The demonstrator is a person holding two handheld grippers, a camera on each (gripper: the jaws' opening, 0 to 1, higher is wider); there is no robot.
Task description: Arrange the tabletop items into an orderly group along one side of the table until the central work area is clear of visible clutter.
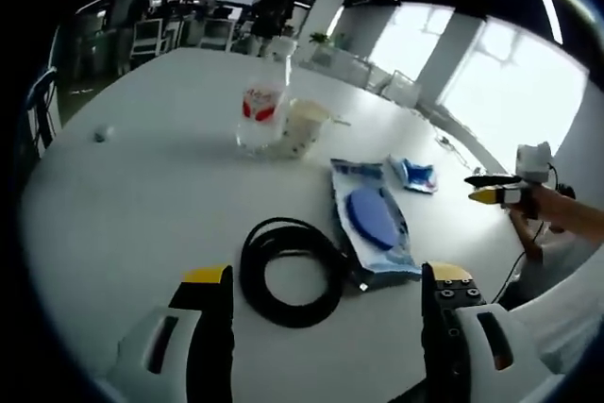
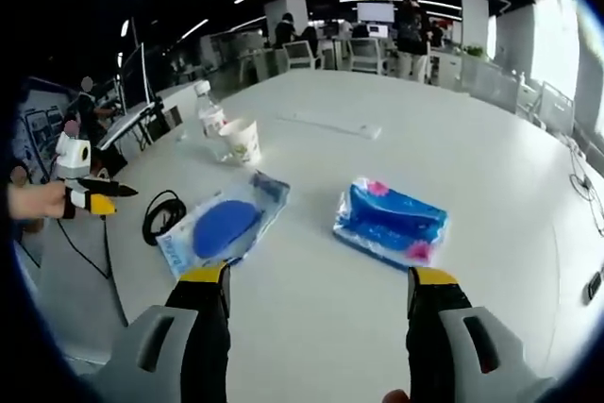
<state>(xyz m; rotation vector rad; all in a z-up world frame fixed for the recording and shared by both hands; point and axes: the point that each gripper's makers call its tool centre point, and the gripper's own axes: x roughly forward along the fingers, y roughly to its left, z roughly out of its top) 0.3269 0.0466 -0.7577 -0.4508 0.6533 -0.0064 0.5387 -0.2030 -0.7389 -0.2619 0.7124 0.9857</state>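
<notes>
While both grippers hover with jaws spread and nothing between them, the clutter sits mid-table: a coiled black cable [image 1: 288,271] just ahead of the left gripper [image 1: 326,285], a blue-printed plastic pouch [image 1: 373,224] touching the cable's right side, a smaller blue packet [image 2: 390,224] beyond that near the right gripper [image 2: 319,288], and past the cable a water bottle [image 1: 261,106] beside a paper cup [image 1: 304,126]. Gripping the cable across several loops should stop it uncoiling when dragged toward the bottle.
</notes>
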